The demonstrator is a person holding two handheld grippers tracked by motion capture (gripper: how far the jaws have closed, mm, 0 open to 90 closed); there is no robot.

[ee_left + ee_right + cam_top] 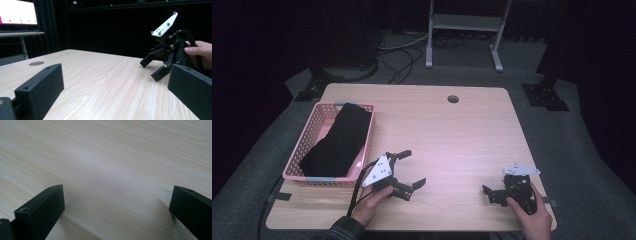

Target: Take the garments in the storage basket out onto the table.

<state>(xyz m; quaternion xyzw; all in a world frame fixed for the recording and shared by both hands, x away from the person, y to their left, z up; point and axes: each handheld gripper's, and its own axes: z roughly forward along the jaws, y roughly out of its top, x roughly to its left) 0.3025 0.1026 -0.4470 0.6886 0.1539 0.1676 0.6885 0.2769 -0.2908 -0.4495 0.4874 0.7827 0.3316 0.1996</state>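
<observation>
Black cloth (339,140), in the pink basket (310,178): long, matte and limp, without visible pattern. Runs corner to corner, from the far rim down to the near left corner. Narrows at the far end, where it rides up on the rim, and spreads wider at the near end. Covers most of the basket floor, leaving a pale pink strip bare along the right wall.

Basket of latticed plastic, rectangular, with a grey-blue patch on the near rim and another on the far rim. Sits at the left side of the light wooden table (452,135), near the left edge.

Just right of the basket's near corner, the left gripper (413,168), held in the left hand (371,200). Jaws spread wide with nothing between them, only bare tabletop in the left gripper view (115,85). Touches neither basket nor cloth. White three-cornered plate on top, cable trailing back over the table edge.

Well apart, near the right front corner, the right gripper (496,182) in the right hand (532,212). Also gaping and empty, jaws low over plain wood grain in the right gripper view (116,205). Seen again from the left gripper view (150,69), tilted down toward the table.

Farther off, a round hole (453,99) near the table's far edge.
</observation>
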